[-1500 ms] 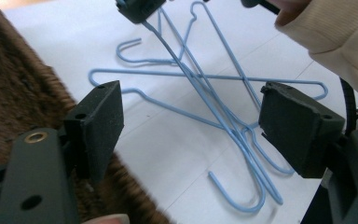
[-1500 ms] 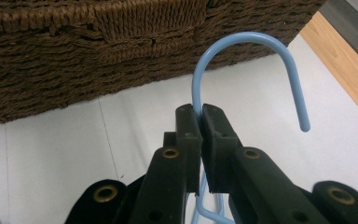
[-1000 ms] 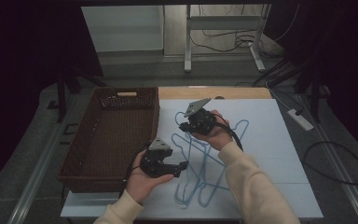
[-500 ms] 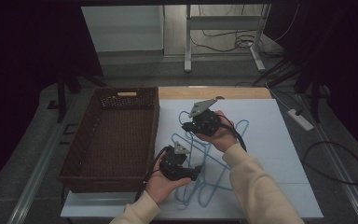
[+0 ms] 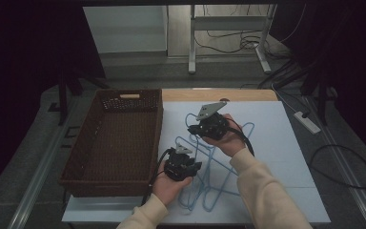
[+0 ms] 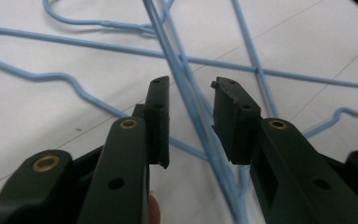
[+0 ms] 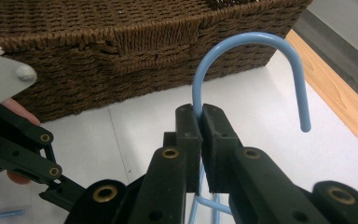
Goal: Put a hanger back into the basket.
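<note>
I am sliding my left gripper (image 6: 190, 116) rightward, fingers parted around the blue hangers (image 5: 209, 176) tangled on the desk (image 5: 286, 143), probably to separate them, while my right gripper (image 7: 200, 135) is pinching one hanger's hook (image 7: 249, 60).

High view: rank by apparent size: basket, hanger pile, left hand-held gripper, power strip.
1. Wicker basket
2. Blue hanger pile
3. Left hand-held gripper
4. Power strip, which lies farther from the camera, so its rank against the hand-held gripper is unsure.
</note>
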A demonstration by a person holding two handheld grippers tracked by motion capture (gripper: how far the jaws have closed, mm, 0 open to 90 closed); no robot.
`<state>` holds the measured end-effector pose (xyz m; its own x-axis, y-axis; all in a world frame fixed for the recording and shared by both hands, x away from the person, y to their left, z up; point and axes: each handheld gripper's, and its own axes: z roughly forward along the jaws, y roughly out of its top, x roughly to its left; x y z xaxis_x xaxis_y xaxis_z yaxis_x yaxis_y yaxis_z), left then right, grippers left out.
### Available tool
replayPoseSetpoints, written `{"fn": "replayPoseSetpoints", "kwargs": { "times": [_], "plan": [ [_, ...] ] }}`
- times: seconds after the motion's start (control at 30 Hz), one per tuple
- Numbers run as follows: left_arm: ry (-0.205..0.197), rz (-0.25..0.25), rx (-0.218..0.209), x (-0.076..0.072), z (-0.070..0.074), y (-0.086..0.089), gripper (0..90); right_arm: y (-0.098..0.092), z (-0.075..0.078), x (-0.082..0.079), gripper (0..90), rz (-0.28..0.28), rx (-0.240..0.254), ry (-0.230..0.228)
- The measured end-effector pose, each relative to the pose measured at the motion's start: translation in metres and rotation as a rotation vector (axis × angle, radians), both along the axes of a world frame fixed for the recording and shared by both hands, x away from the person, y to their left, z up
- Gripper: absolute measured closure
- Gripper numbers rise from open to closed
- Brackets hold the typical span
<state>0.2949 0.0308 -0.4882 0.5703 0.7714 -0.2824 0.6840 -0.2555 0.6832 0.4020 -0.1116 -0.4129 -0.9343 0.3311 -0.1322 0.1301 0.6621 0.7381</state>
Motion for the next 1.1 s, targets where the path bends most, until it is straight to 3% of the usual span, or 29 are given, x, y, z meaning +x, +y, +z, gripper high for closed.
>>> {"fn": "replayPoseSetpoints", "kwargs": {
  "times": [0.27, 0.77, 0.87, 1.1],
  "plan": [
    [-0.008, 0.016, -0.03, 0.001, 0.0, 0.002, 78.7, -0.008, 0.003, -0.004, 86.3, -0.01, 0.024, -0.008],
    [-0.06, 0.047, -0.116, -0.008, 0.009, 0.005, 85.7, -0.035, 0.019, -0.016, 85.3, -0.035, 0.116, -0.04],
    [-0.079, 0.04, -0.144, -0.011, 0.018, 0.007, 86.5, -0.041, 0.024, -0.02, 84.6, -0.043, 0.144, -0.053],
    [-0.085, 0.013, -0.167, -0.013, 0.029, 0.007, 86.8, -0.053, 0.029, -0.029, 73.9, -0.053, 0.208, -0.05]
  ]
}}
